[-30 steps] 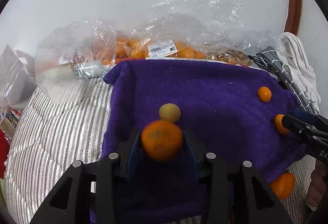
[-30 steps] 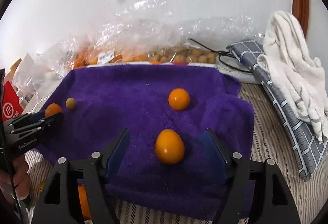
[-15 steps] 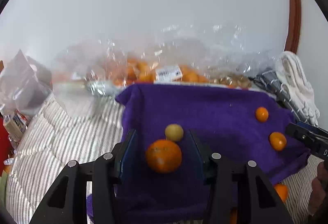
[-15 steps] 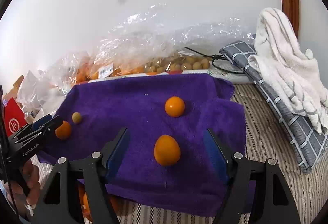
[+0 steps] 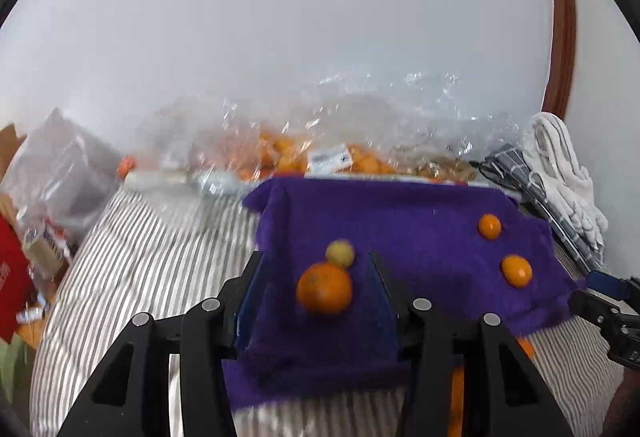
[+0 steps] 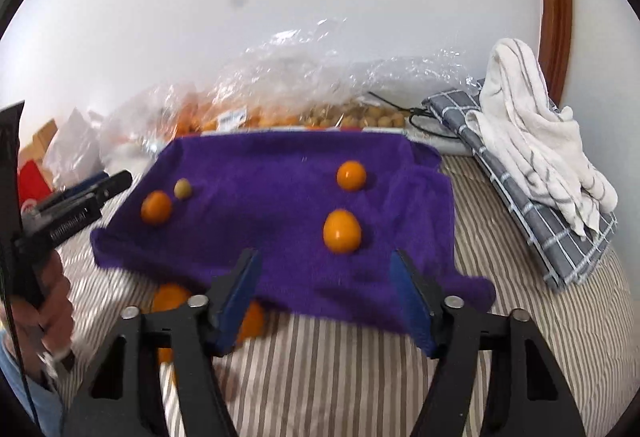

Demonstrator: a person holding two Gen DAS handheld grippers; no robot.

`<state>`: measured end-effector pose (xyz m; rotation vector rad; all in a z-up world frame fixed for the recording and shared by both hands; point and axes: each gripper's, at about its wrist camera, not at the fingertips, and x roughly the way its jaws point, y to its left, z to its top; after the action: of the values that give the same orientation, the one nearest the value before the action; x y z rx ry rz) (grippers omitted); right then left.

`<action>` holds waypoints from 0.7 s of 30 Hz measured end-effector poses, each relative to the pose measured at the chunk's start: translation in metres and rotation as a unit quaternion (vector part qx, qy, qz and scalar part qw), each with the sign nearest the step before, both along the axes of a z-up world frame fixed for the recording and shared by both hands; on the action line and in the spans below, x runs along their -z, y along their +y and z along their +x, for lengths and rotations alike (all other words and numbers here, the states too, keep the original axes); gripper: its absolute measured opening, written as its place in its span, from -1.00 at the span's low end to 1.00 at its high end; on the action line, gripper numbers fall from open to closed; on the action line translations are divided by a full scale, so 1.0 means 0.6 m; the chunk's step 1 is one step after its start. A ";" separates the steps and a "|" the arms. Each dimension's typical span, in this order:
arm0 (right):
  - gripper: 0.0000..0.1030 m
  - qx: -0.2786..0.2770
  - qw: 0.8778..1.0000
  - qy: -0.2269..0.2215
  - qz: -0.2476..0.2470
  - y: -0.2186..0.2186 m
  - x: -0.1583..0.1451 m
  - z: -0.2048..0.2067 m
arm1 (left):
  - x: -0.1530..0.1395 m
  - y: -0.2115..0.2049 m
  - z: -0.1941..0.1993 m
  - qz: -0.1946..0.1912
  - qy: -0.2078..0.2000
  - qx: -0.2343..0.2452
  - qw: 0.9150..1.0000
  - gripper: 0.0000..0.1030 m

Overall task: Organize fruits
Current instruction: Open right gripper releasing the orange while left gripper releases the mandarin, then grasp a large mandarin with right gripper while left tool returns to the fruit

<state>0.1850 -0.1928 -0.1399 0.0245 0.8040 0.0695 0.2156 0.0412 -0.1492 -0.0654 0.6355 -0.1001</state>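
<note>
A purple towel lies on a striped bed. On it rest an orange with a small yellow-green fruit just behind it, and two orange kumquats. My left gripper is open, its blue pads either side of the orange and apart from it. My right gripper is open and empty, short of the nearer kumquat. More oranges lie by the towel's front edge.
Clear plastic bags of oranges and small brown fruit lie behind the towel by the wall. A grey checked cloth with a white towel lies right. Red and white packets lie left.
My left gripper opened, let go of the orange on the towel, and drew back. My right gripper pulled back from the nearer kumquat, staying open.
</note>
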 end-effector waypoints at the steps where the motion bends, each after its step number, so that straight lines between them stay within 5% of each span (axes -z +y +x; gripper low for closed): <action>1: 0.24 -0.003 1.000 0.003 0.001 0.001 0.002 -0.009 | 0.005 0.012 -0.014 -0.013 0.013 0.006 1.000 -0.08; 11: 0.12 -0.048 0.998 0.035 0.027 0.037 0.042 -0.035 | 0.055 0.069 -0.115 -0.024 0.057 0.013 0.998 -0.05; 21: 0.12 -0.067 0.992 0.084 0.069 0.064 0.071 0.007 | 0.090 0.076 -0.115 -0.079 0.106 0.031 0.991 -0.03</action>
<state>0.1891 -0.1546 -0.1827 0.1088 0.9677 0.2530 0.1468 0.0867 -0.2032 -0.2118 0.8424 -0.2053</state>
